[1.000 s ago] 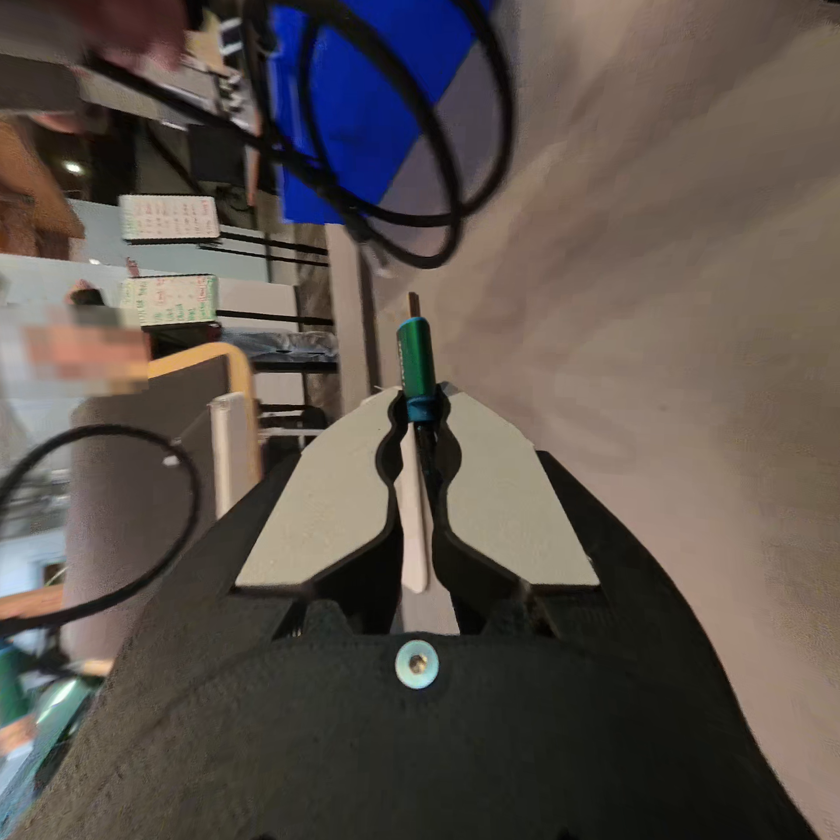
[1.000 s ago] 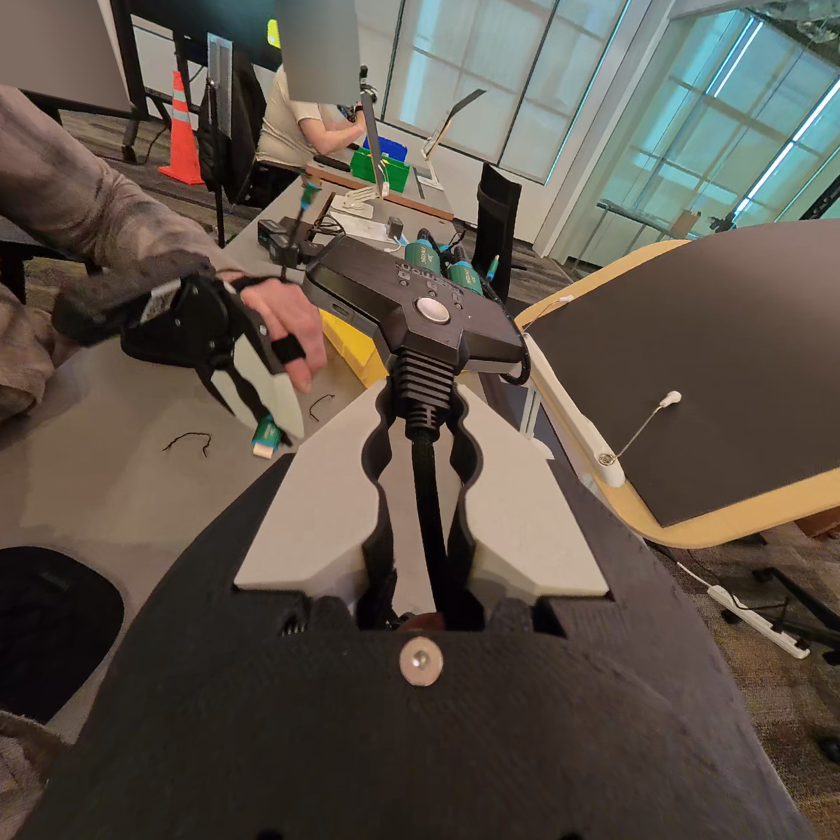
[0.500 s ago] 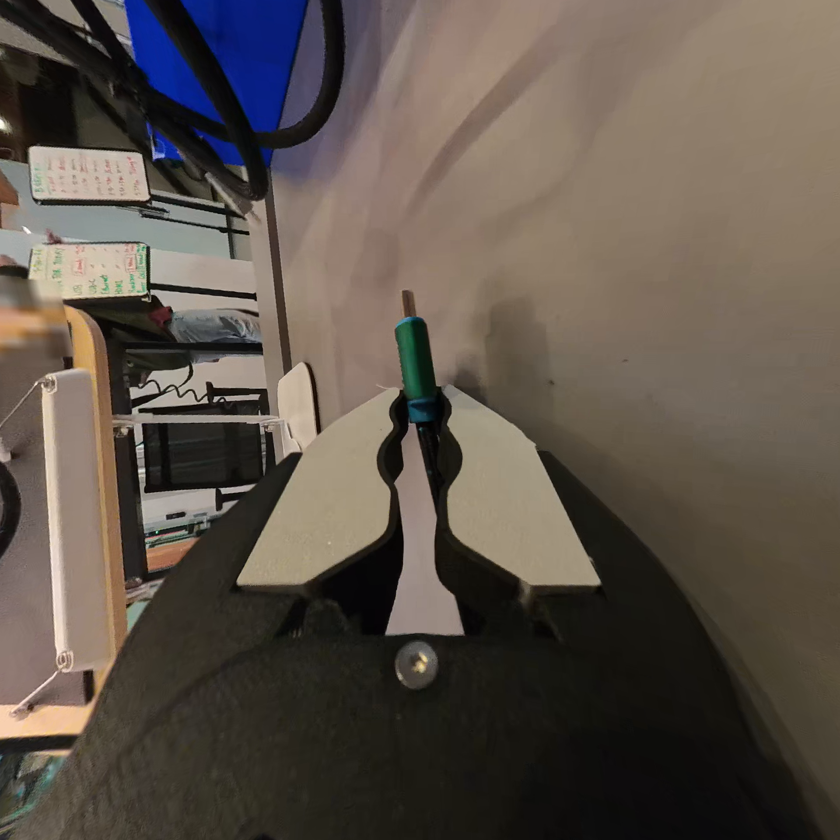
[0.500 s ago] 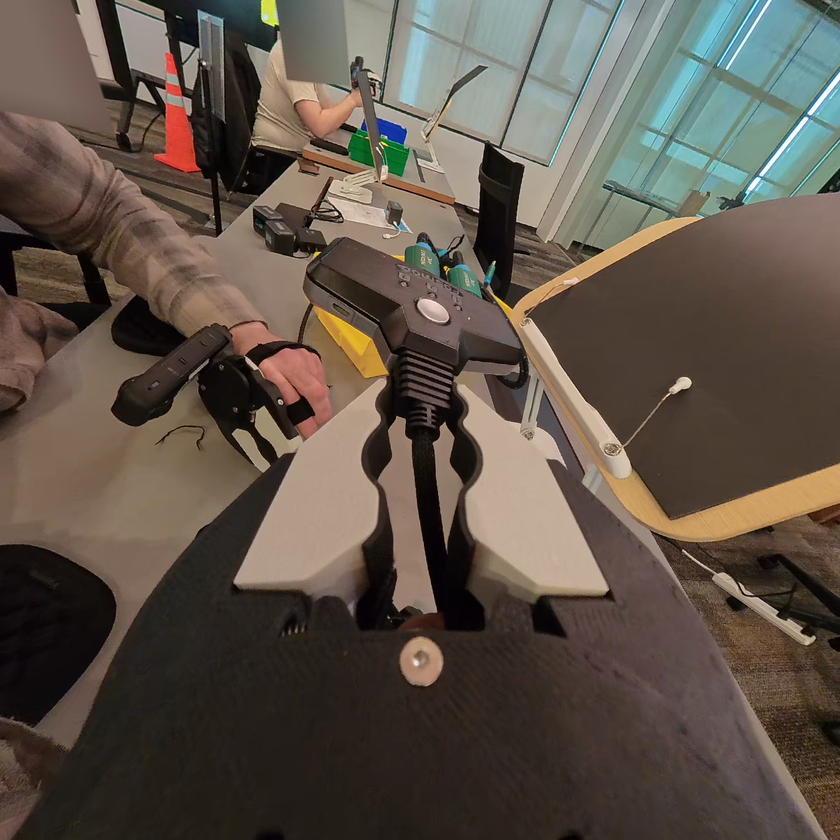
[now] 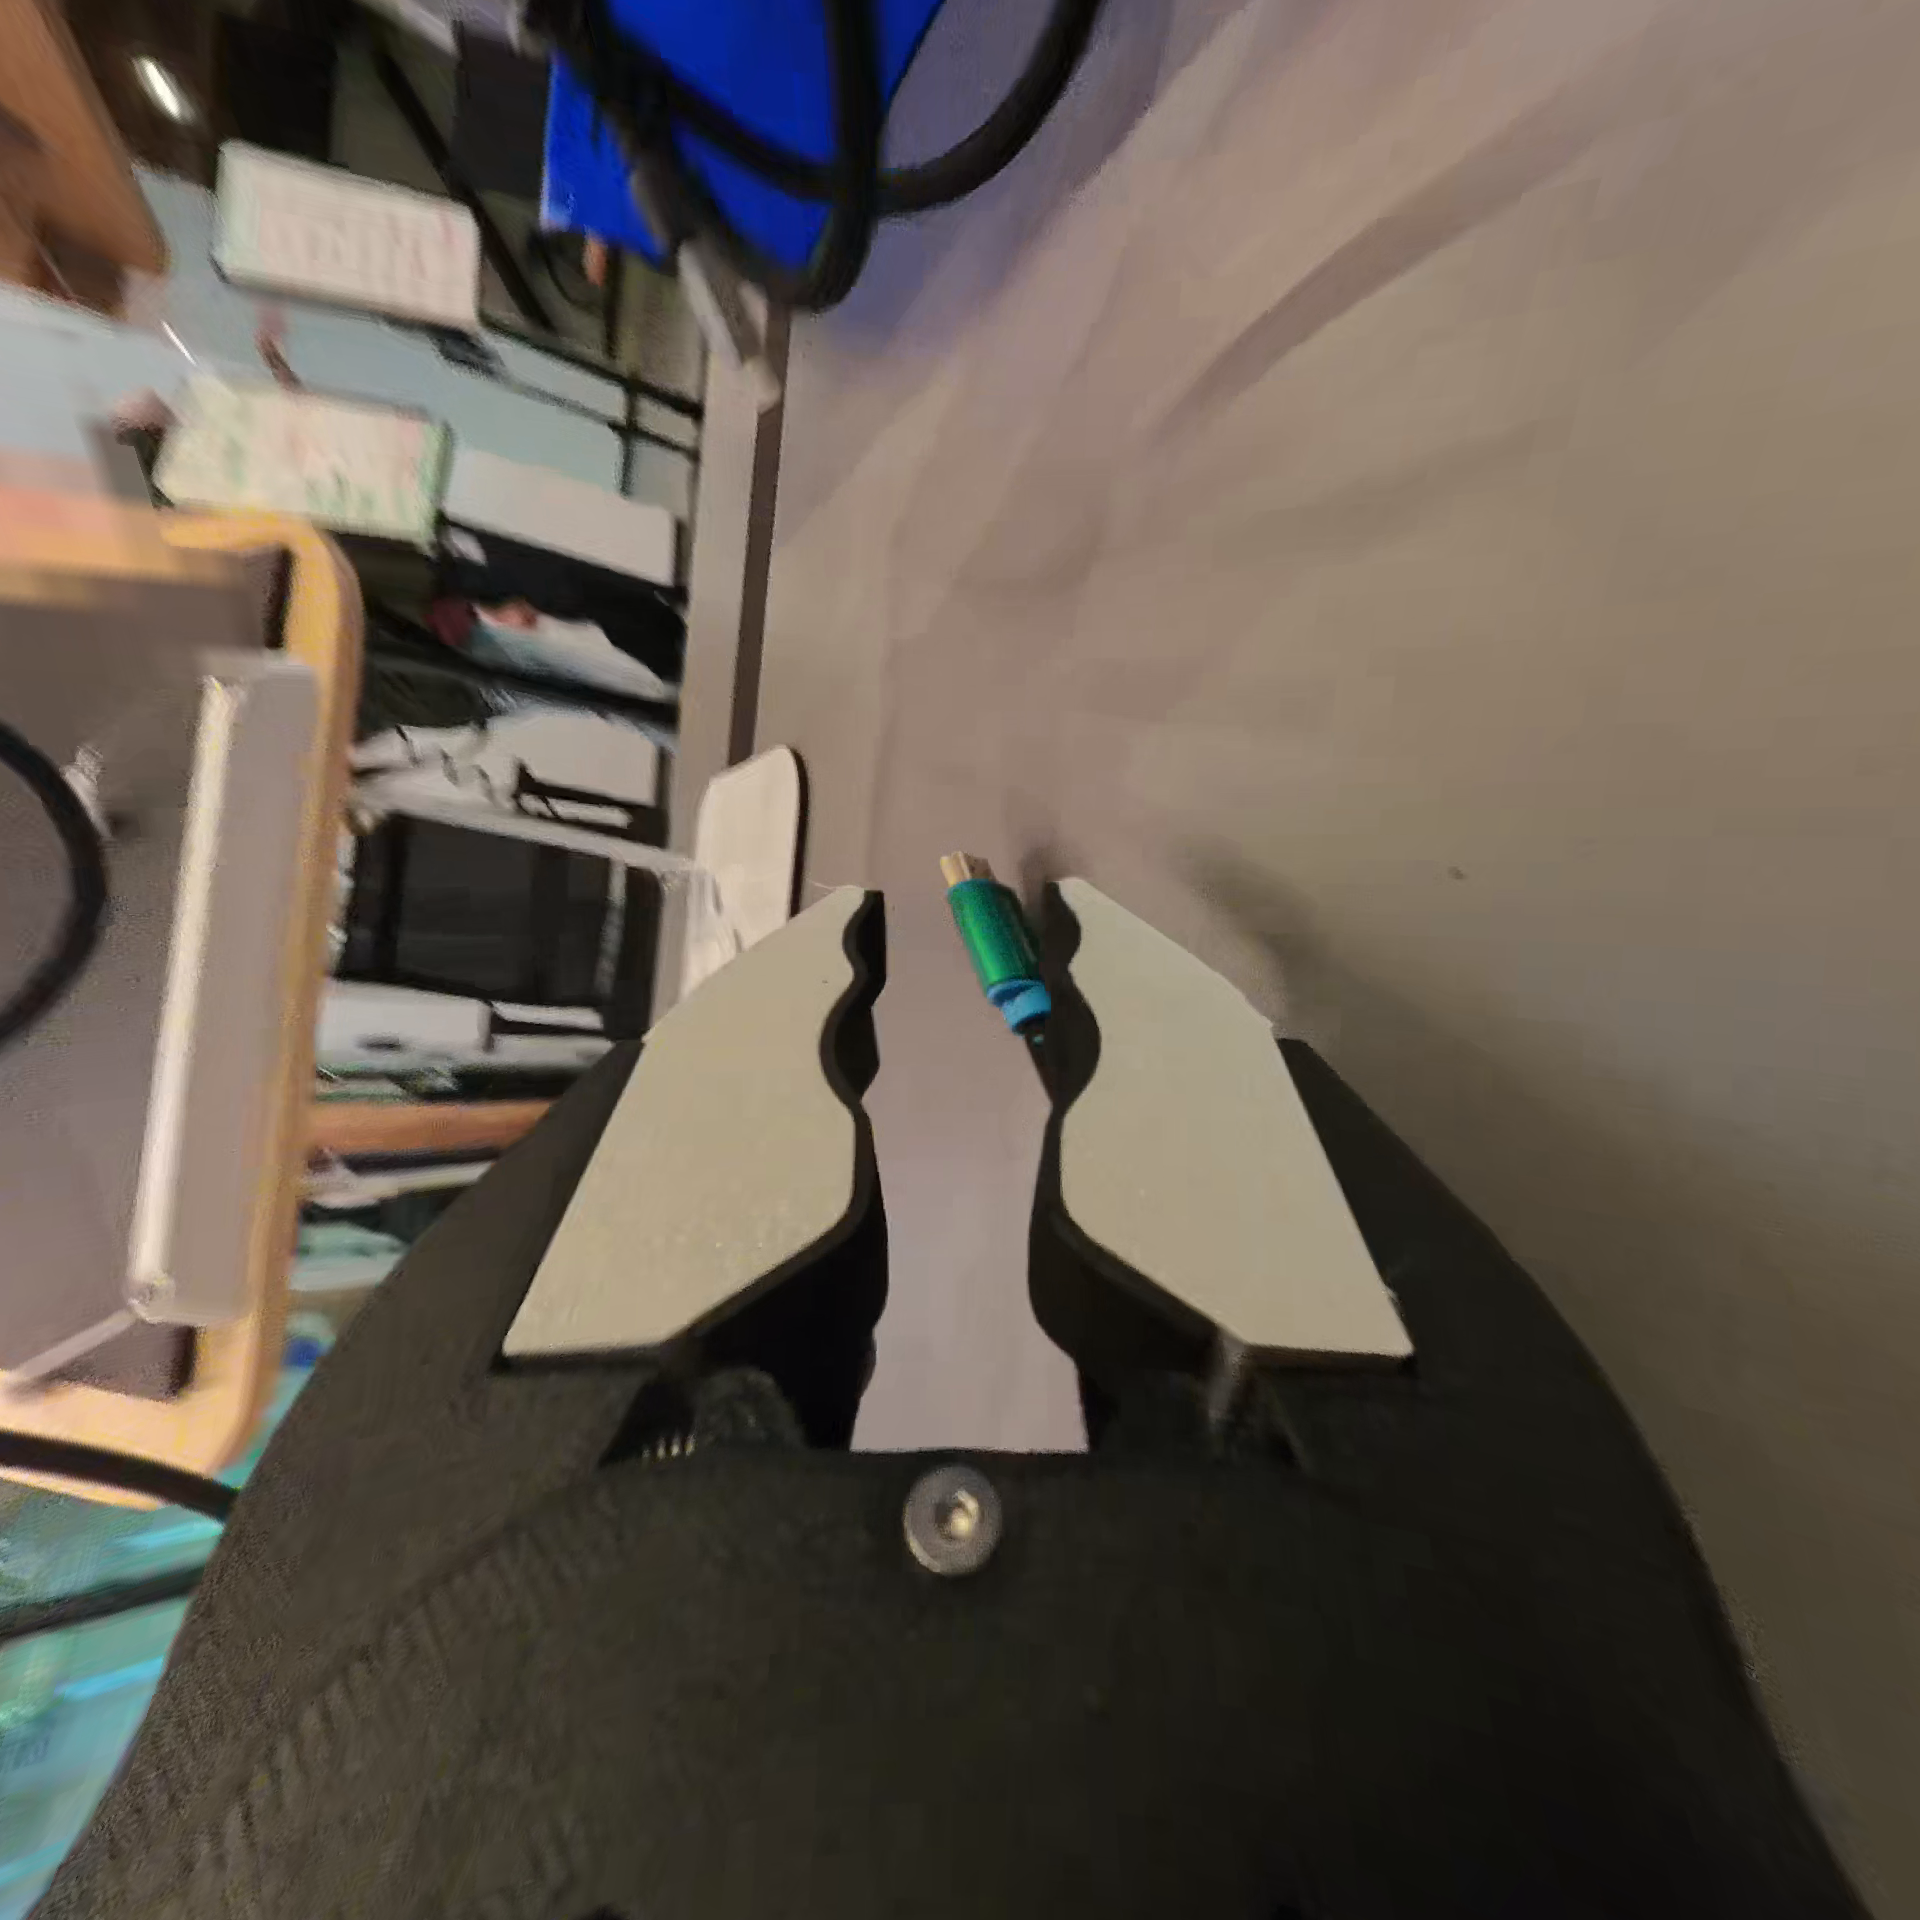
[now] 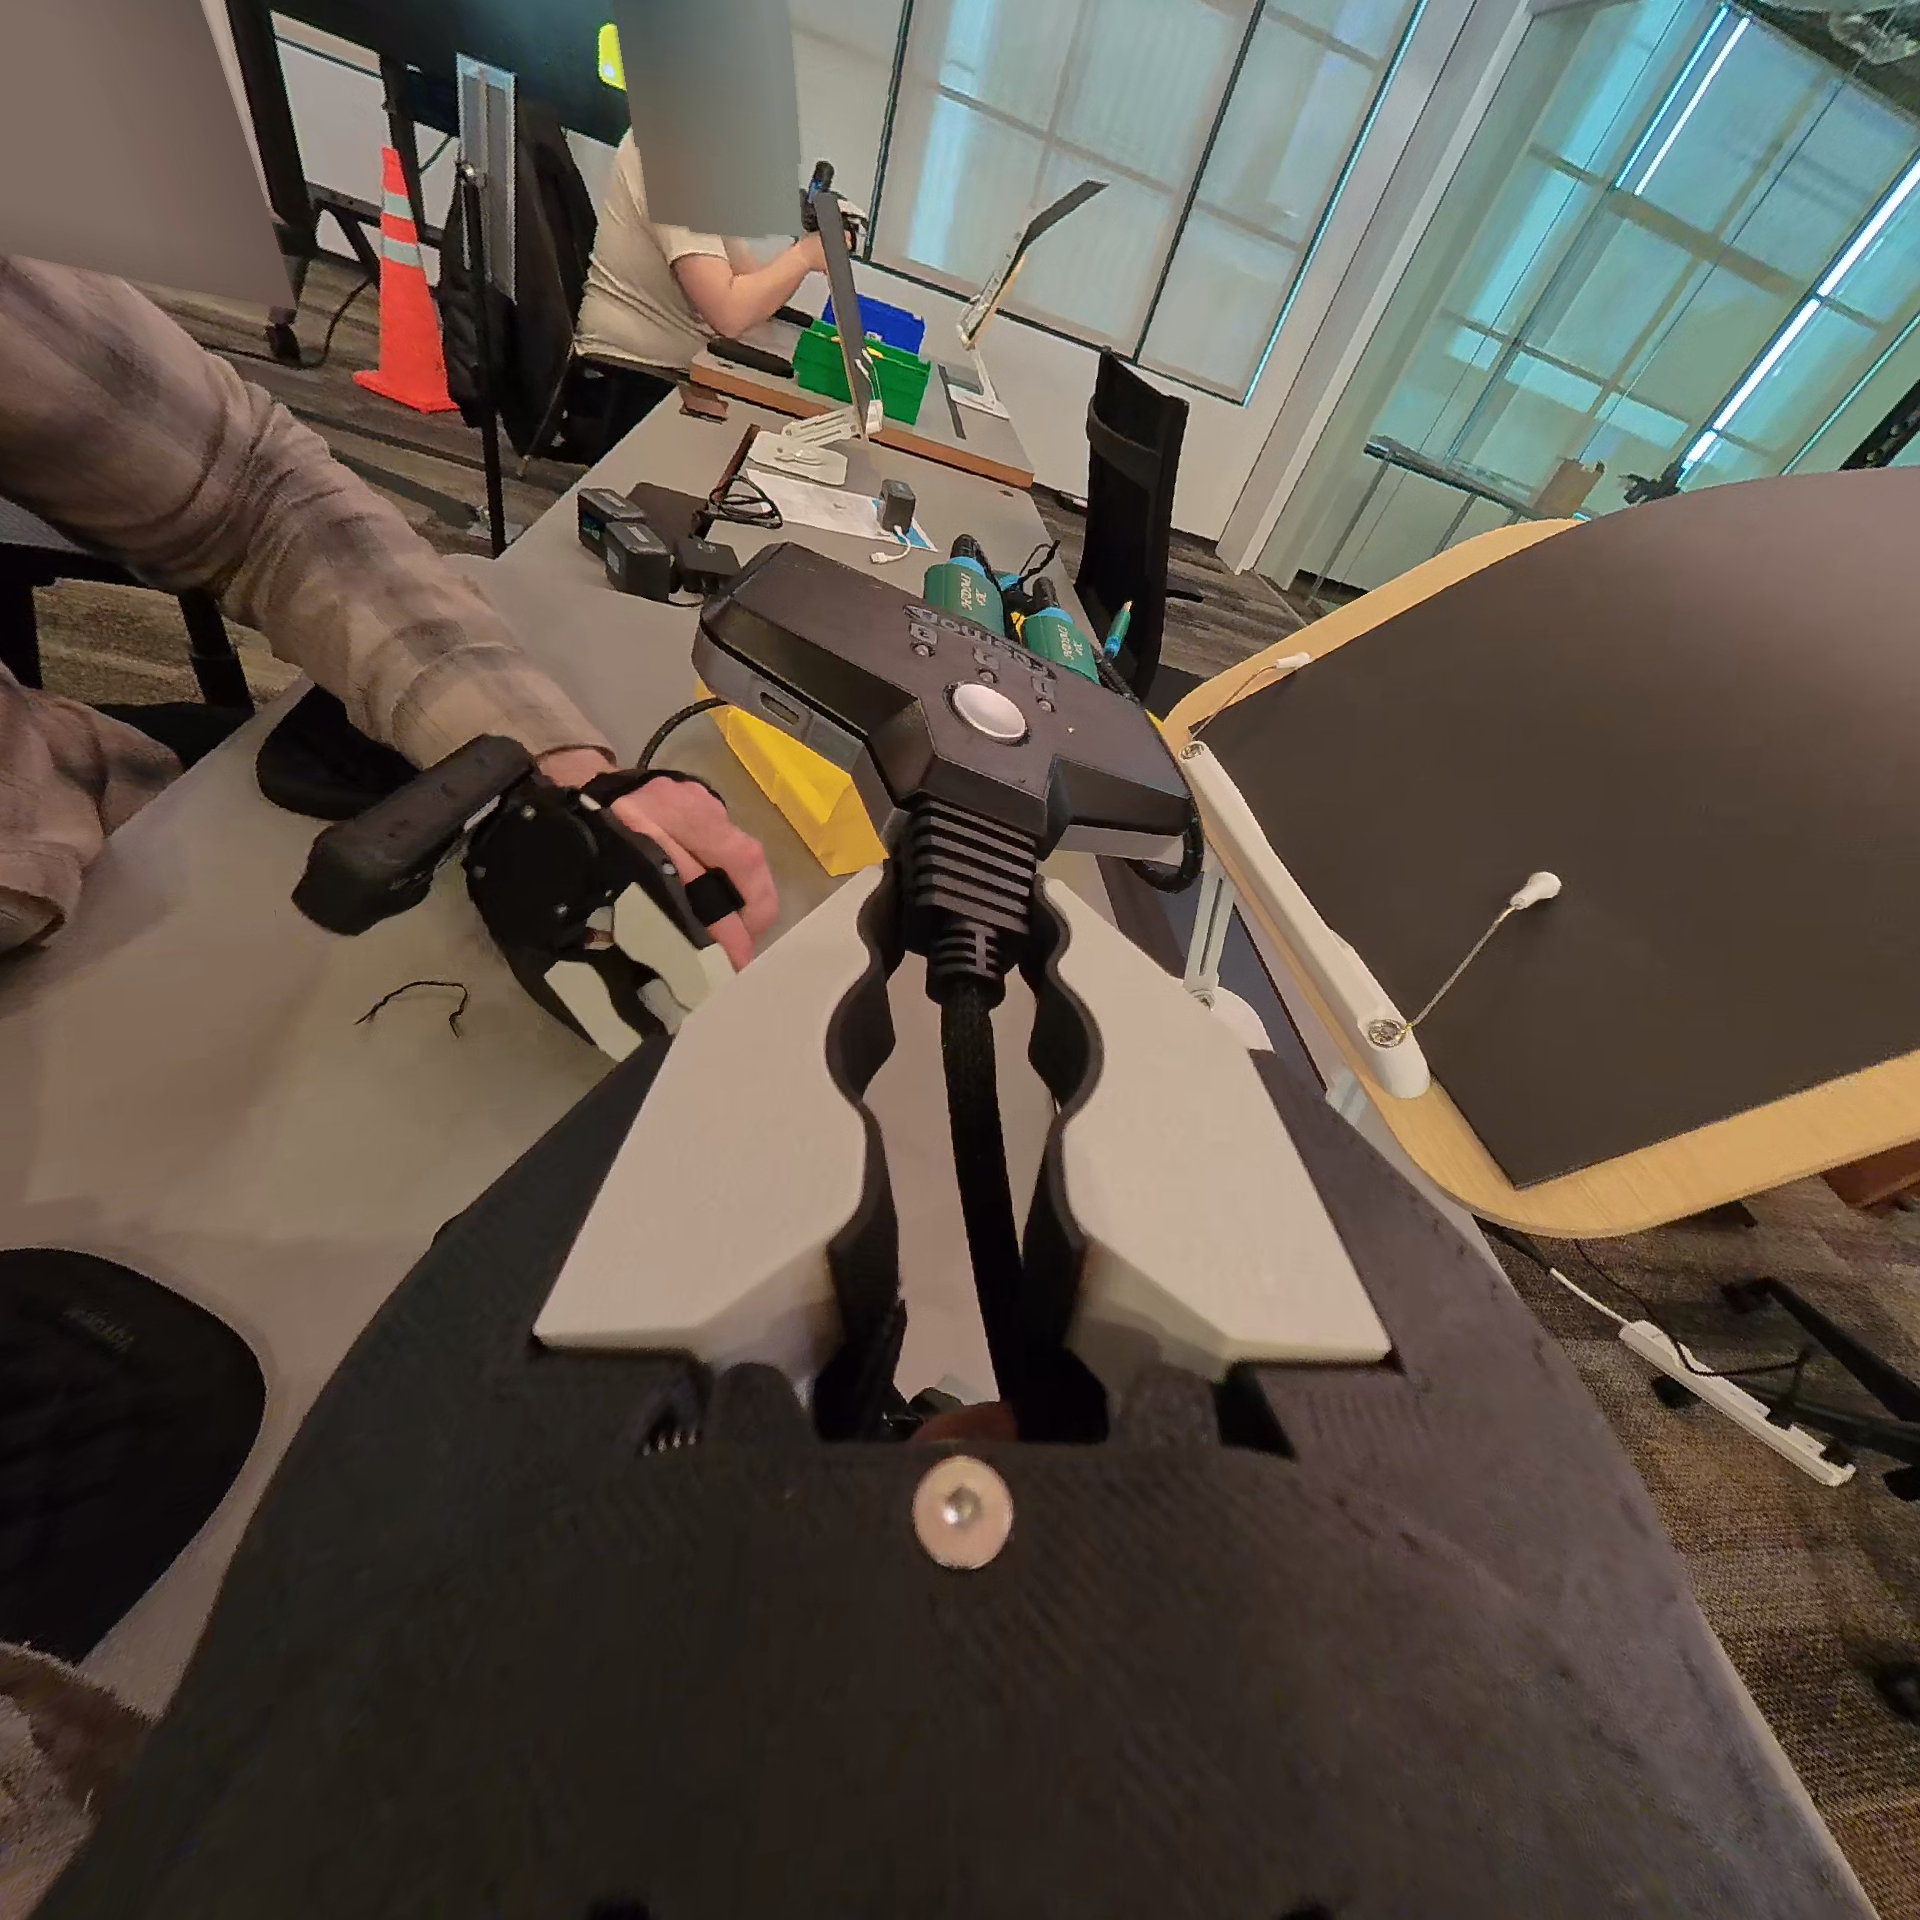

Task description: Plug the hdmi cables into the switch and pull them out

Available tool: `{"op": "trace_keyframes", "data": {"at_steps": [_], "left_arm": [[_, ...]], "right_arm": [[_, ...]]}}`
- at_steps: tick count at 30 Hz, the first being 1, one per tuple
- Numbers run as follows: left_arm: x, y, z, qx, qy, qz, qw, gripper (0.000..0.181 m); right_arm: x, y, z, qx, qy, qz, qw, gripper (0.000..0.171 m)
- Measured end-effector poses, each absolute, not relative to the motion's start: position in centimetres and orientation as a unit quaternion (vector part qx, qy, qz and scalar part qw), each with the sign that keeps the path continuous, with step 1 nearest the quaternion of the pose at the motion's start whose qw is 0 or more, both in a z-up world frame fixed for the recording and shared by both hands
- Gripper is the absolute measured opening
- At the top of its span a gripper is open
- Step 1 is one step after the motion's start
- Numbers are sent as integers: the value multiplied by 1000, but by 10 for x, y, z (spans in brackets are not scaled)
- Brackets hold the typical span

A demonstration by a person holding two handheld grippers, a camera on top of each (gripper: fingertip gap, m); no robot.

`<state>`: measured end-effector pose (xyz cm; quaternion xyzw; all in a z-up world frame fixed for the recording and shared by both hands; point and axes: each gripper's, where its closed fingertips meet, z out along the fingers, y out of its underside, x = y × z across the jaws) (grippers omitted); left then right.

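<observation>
Released a moment ago, the green metal-shelled HDMI plug (image 5: 995, 945) now lies loose on the grey tabletop (image 5: 1455, 623) between the spread fingers of the left gripper (image 5: 964, 914), which had pinched it; it seems set aside after being pulled out. The right gripper (image 6: 966, 914) pinches the ribbed strain relief of the black HDMI switch (image 6: 935, 717), holding it aloft, likely to steady it. Two green plugs (image 6: 1013, 618) sit in its far side.

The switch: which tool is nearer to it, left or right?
Right. The right tool clamps the ribbed cable neck directly below the switch; the left tool is open, low over the table, apart from it.
</observation>
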<state>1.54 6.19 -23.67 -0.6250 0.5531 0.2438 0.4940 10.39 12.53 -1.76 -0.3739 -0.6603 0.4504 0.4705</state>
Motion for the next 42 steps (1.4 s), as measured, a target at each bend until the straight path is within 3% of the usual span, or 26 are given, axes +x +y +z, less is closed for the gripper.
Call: {"op": "trace_keyframes", "data": {"at_steps": [8,13,17,20,25,31,42], "left_arm": [[-7,73,-253,-819,425,63,381,39],[-8,73,-268,-857,389,20,338,12],[-14,73,-261,-825,419,84,370,11],[-16,72,-229,-769,450,179,417,12],[-9,69,-129,-652,472,323,499,12],[3,66,-31,-558,490,419,522,12],[17,70,19,-420,571,537,457,12]], "right_arm": [[105,124,-16,-370,-660,453,472,20],[108,124,-14,-367,-657,456,475,20],[110,125,-12,-367,-654,457,479,20],[110,126,-14,-371,-654,456,477,19],[107,126,-17,-373,-658,455,470,20],[99,124,-21,-372,-662,461,460,20],[96,117,-14,-348,-653,494,457,19]]}}
